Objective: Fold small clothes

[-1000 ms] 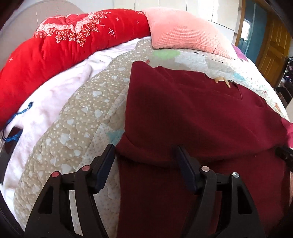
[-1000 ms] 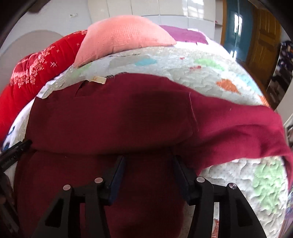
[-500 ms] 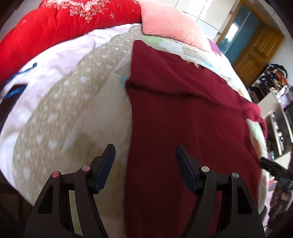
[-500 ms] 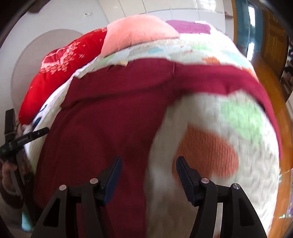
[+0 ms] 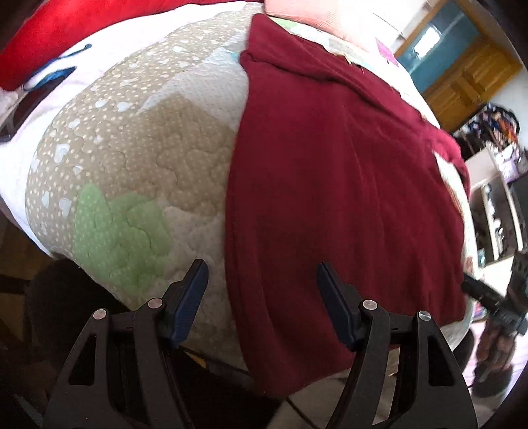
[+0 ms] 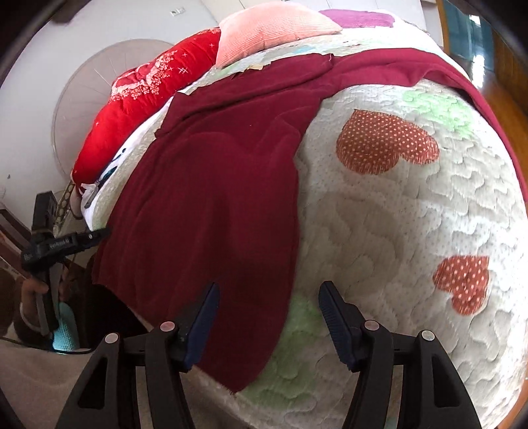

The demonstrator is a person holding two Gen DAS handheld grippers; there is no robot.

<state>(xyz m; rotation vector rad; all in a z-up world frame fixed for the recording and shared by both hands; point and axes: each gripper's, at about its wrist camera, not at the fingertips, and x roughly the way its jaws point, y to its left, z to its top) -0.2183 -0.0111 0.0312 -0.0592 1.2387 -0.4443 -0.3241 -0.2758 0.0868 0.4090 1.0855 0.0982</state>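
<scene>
Both tongs, left (image 5: 260, 293) and right (image 6: 267, 313), tilt down, open, over the garment (image 5: 330, 198).

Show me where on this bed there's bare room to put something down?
Bare quilt lies right of the dark red garment, around the orange hearts. More lies left of it, by the green patch. The head end is crowded with a red duvet and a pink pillow.

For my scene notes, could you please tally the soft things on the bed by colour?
Dark red: 1, the garment
Bright red: 1, the padded blanket
Pink: 1, the pillow
Purple: 1, the cloth
Patchwork: 1, the quilt
Total: 5
</scene>
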